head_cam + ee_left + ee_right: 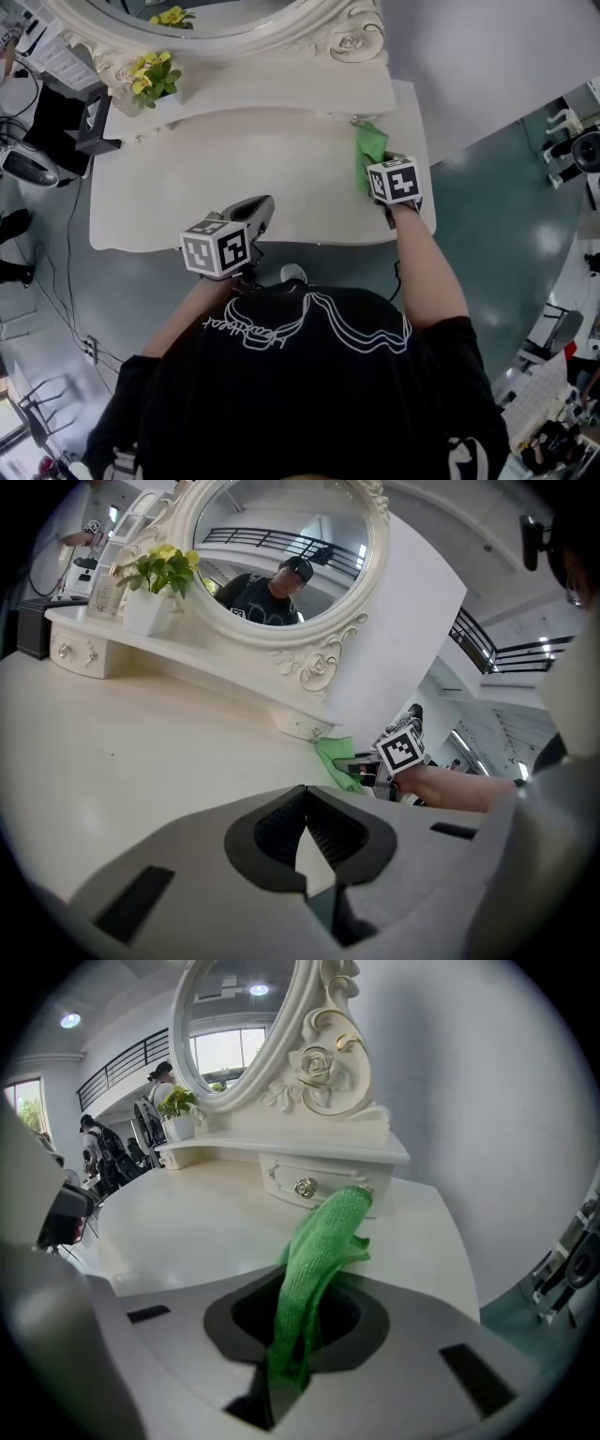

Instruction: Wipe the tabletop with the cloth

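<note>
A green cloth (314, 1260) is pinched between the jaws of my right gripper (300, 1330), which is shut on it. In the head view the cloth (369, 150) trails forward from the right gripper (375, 183) toward the small drawer unit at the back right of the cream tabletop (206, 178). My left gripper (261, 214) hovers over the table's front edge, shut with nothing in it. From the left gripper view the jaws (307, 841) meet at their tips, and the cloth (334, 761) and right gripper lie beyond.
An ornate oval mirror (225, 23) and raised shelf (281, 94) with small drawers run along the back. A pot of yellow flowers (150, 82) stands at the shelf's left end. Black equipment and cables (37, 141) sit on the floor at the left.
</note>
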### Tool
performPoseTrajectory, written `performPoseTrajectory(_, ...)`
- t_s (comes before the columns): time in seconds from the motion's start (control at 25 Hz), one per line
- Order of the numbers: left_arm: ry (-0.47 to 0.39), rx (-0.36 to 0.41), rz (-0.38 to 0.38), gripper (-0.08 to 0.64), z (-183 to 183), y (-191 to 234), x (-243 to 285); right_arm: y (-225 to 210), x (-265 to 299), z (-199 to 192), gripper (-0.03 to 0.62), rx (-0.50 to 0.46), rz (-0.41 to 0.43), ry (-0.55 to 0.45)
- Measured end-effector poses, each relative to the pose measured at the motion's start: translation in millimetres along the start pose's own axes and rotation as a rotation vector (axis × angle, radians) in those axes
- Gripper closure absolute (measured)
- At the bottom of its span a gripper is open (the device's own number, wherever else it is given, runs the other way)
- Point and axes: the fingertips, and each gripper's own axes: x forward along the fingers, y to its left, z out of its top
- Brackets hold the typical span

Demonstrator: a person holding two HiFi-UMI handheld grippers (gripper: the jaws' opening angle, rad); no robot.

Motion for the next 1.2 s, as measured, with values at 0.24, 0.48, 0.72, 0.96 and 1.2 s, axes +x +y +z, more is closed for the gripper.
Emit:
performPoseTrajectory(0.24,0.016,0.015,-0.011,0.557,-0.5,-8.3,6.4,-31.2,-10.5,-9.8,0.534,0.027,-0.044,0.003)
performPoseTrajectory(0.48,0.036,0.019,-0.024,0.557,-6.0,-16.4,14.3,-54.6,-15.5,-22.3,0.534,0.081,-0.051,-0.016)
performPoseTrajectory(0.72,0.044,0.027,-0.042,0.557,-5.0,-24.4,23.8,-81.9,-30.9,-35.4,0.534,0.092,-0.116,0.001)
performPoseTrajectory(0.96,0.045,0.041,-0.051,0.557,-2.9,-29.4,25.8,-105.7,-45.9,-49.4,0.534,0.109,-0.174,0.029)
performPoseTrajectory(1.2,0.033,0.034,-0.043,0.557,0.0,-27.1,23.3,-119.8,-53.0,-55.4,0.534,0.103,-0.2,0.044)
